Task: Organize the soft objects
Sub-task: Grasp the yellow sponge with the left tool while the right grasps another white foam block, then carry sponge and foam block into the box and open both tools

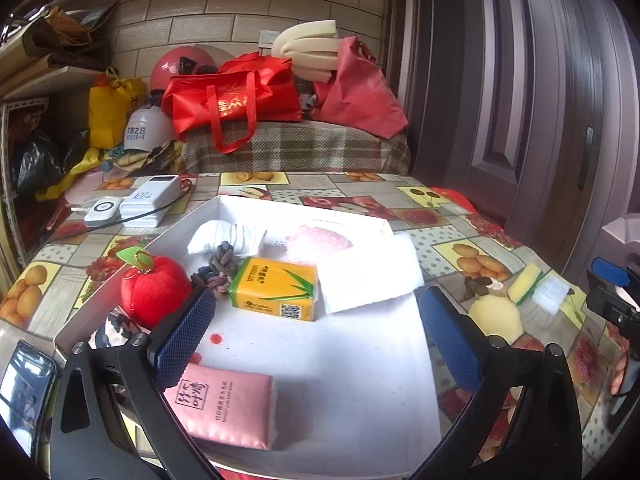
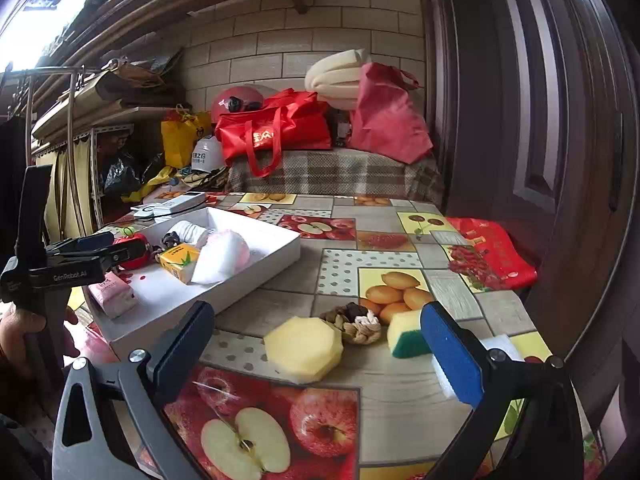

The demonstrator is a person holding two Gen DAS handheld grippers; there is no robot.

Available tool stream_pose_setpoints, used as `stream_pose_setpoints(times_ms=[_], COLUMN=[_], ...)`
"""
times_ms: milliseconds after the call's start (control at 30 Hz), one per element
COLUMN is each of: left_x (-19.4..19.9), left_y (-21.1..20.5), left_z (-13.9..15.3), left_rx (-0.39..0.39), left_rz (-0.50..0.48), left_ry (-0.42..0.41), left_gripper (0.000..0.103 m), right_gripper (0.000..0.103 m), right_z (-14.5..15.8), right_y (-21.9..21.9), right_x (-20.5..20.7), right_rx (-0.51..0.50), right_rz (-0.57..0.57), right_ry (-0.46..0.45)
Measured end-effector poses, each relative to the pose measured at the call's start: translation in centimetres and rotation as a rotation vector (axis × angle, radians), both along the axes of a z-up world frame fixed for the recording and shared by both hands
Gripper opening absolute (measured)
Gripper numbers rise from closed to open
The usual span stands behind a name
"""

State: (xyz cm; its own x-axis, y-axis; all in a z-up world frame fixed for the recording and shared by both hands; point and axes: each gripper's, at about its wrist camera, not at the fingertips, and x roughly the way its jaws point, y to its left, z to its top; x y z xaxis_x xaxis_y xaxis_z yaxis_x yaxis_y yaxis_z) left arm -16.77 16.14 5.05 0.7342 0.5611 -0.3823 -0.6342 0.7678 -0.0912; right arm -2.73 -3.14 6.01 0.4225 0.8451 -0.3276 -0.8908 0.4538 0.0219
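left gripper: black frame, silver screws | fingers: blue textured pads | side marking: GenRobot.AI

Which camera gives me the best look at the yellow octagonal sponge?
The right wrist view: the yellow octagonal sponge lies whole and close on the tablecloth. In the left wrist view it sits small near the right edge, partly hidden by a gripper finger.

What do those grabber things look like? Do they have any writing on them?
Each is a black plastic frame with silver screws and two flat fingers with dark blue, bumpy pads. The left gripper and the right gripper match. In the right wrist view, white lettering on the left one's side reads "GenRobot.AI".
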Motion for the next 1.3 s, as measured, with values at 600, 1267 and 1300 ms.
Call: stream_pose_setpoints(times_ms=[600,1267,1300], left_x=[12.2,18.0,17.6], left_y=[-7.2,-8.2,-8.6], left_z=[-2.5,-2.8,-2.5], left_rx=[-0.17,-0.085,-0.059], left_rz=[-0.256,-0.289,-0.287], left_ry=[0.239,0.336,0.318], left_gripper=[0.103,0.059,0.059], right_gripper=[0.103,0.094,0.094], right_z=[-4.4,-5.3,-5.0], right_y=[-1.8,-0.6,-0.9], right_x=[12.1,13.7,13.7], right_rx=[-0.256,-0.343,-0.318], right_rz=[-0.167,-0.139,-0.15], right_ry=[0.201,0.231,0.23])
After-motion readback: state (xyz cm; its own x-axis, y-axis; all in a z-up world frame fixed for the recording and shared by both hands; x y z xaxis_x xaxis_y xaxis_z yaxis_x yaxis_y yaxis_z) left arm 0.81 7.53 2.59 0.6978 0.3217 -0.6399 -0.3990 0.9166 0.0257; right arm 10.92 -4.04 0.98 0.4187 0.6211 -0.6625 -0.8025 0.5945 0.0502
